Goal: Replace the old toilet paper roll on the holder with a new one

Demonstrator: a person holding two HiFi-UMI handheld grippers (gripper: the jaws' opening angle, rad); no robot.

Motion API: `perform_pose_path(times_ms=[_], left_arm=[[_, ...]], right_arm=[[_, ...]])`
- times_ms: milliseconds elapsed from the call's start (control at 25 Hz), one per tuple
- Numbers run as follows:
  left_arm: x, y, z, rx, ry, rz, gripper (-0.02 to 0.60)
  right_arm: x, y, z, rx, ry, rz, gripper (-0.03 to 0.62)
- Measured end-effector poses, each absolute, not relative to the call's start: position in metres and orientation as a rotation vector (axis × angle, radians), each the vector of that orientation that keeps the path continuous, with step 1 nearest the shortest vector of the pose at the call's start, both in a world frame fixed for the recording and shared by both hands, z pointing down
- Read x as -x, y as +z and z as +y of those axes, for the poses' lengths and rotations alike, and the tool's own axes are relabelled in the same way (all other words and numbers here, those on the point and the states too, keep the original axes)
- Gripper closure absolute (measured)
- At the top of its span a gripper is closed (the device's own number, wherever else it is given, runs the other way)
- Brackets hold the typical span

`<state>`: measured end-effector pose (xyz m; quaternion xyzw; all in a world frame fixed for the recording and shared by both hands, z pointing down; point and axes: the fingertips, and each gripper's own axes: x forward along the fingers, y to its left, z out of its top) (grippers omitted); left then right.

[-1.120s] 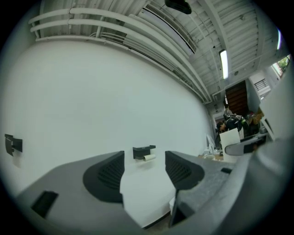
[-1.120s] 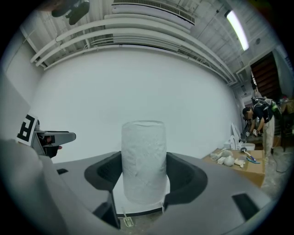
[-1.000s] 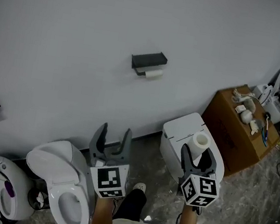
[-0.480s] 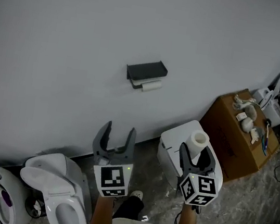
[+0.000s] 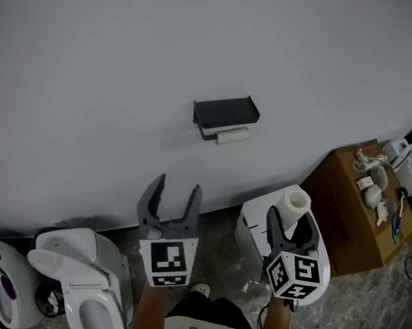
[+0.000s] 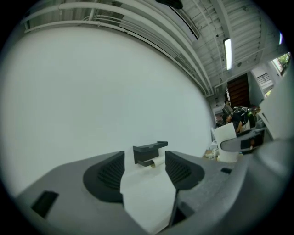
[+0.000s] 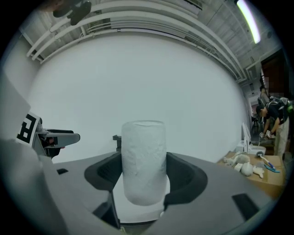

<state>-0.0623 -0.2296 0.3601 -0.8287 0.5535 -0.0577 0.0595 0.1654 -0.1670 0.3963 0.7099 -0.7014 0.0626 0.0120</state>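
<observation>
The new toilet paper roll [image 7: 143,160] is pinched upright between the jaws of the right tool [image 7: 143,181], its top standing well above the jaw tips. The white, embossed wrap of the roll is seen close up in the right gripper view; no label is carried on it.

The left tool [image 5: 175,195] is held with its jaws spread, and nothing is gripped between them. Straight ahead of it, framed between the jaws in the left gripper view, the dark holder [image 6: 149,151] is fixed to the white wall [image 5: 131,47], well apart from both tools. The old roll [image 5: 232,135] is hung just beneath the holder's flat top.

Black-and-white square markers are borne on the cube of each tool; only patterns are shown, no words.

Below the right tool a white cabinet [image 5: 255,218] is seen, and to the right of it a brown cardboard box [image 5: 354,210] with small items scattered on top. Print on the box side is too faint to be read. Below and to the left of the left tool a white toilet [image 5: 87,280] is set against the wall.
</observation>
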Motion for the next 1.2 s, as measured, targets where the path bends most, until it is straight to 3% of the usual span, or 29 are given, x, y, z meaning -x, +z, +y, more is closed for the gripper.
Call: perform_pose_path(times_ms=[1200], left_arm=[[-0.003, 0.365, -0.324, 2.295, -0.334, 1.867, 0.308]], right_arm=[[-0.235, 0.396, -0.311, -1.971, 0.211, -2.395, 0.289]])
